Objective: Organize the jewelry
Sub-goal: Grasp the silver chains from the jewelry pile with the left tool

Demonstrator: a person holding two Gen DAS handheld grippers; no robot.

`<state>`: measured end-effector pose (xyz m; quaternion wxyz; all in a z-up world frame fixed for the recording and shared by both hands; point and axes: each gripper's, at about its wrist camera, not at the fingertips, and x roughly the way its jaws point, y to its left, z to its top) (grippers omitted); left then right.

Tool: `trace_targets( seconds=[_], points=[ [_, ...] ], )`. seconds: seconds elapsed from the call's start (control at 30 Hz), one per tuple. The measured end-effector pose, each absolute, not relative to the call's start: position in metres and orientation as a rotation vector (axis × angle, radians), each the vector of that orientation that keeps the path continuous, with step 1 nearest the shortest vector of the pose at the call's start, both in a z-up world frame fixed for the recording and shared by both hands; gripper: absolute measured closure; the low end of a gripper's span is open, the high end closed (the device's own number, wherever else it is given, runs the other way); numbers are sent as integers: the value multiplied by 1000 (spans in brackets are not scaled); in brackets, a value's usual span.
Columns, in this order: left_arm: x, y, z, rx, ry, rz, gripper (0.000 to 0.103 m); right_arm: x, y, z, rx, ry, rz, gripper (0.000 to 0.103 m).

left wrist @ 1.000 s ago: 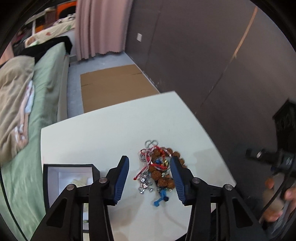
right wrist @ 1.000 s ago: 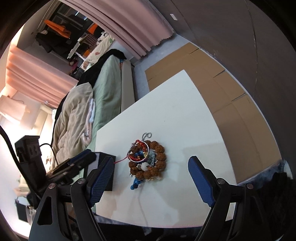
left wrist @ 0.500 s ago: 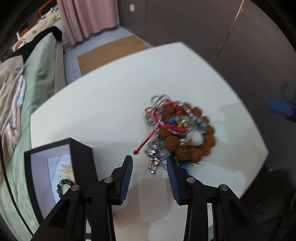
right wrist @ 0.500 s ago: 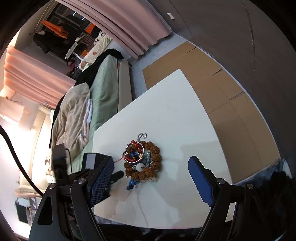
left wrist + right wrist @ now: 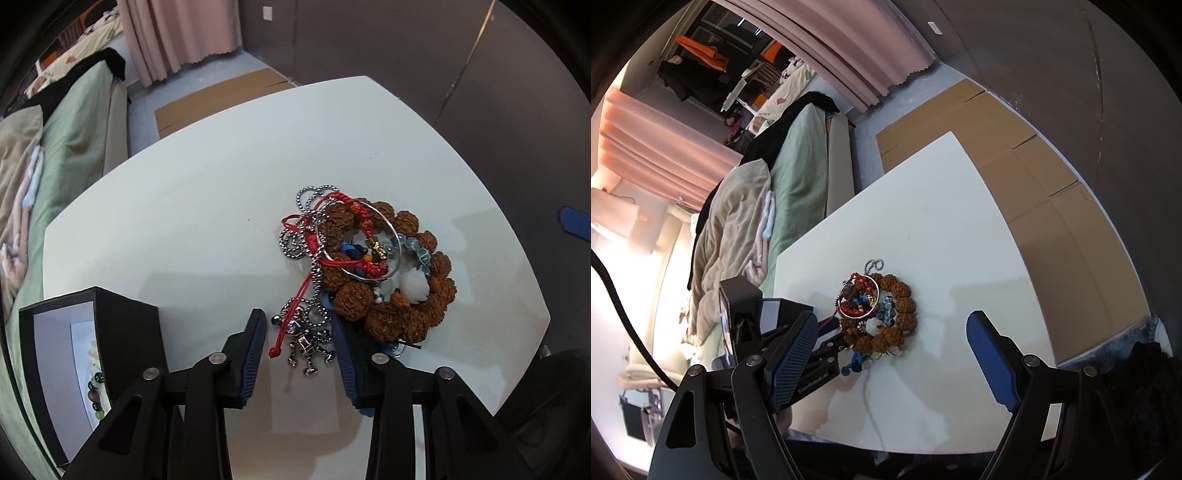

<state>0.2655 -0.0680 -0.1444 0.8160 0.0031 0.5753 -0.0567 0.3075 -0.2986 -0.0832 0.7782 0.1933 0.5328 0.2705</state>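
Left wrist view. Your left gripper (image 5: 299, 343) is low over the white table (image 5: 192, 229), jaws spread and straddling the silver charm (image 5: 308, 347) at the near end of the ball chain (image 5: 301, 225). Nothing is pinched yet. The charm lies at the edge of the jewelry pile (image 5: 369, 266): a brown seed-bead bracelet (image 5: 421, 295) ringing a thin silver bangle (image 5: 384, 243), red cord (image 5: 314, 266), blue and clear beads and a white carved bead (image 5: 415, 290). The black jewelry box (image 5: 92, 354) stands open just to your left, some beads already inside.

Risk: the chain runs up through the red cord and under the bangle. Close on the charm and lift, and you will likely drag the whole tangle, or the seed bracelet, towards the edge. The right finger also sits against the blue cord beside the charm; you may catch both. The charm is small and knobbly, so it could slip out sideways.

Right wrist view. Your right gripper (image 5: 890, 354) hangs back above the near table edge, jaws wide apart, holding nothing. The pile (image 5: 877, 314) sits ahead of it, with the left gripper (image 5: 831, 341) at its left side.

Surface: smooth white tabletop, otherwise bare. Room: bed with green cover (image 5: 801, 177) and beige blanket, pink curtains (image 5: 849, 48), flattened cardboard (image 5: 1034, 177) on the floor, dark wall panels.
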Motion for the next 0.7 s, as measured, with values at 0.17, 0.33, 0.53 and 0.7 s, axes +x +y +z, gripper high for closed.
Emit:
trace_targets(
  seconds=[0.17,0.33,0.53,0.7],
  points=[
    [262,-59,-142,-49,1260,-138,90,308,-298,-83,419,1154,593,19],
    [254,-51,-113,-56,1202,-129,90,306,-297,-83,420,1153,602,19],
    [242,-44,-54,-41,1076,-106,90,305,-296,-83,423,1157,602,19],
    [233,-44,-7,-30,980,-91,90,303,-295,-83,427,1157,600,19]
  ],
)
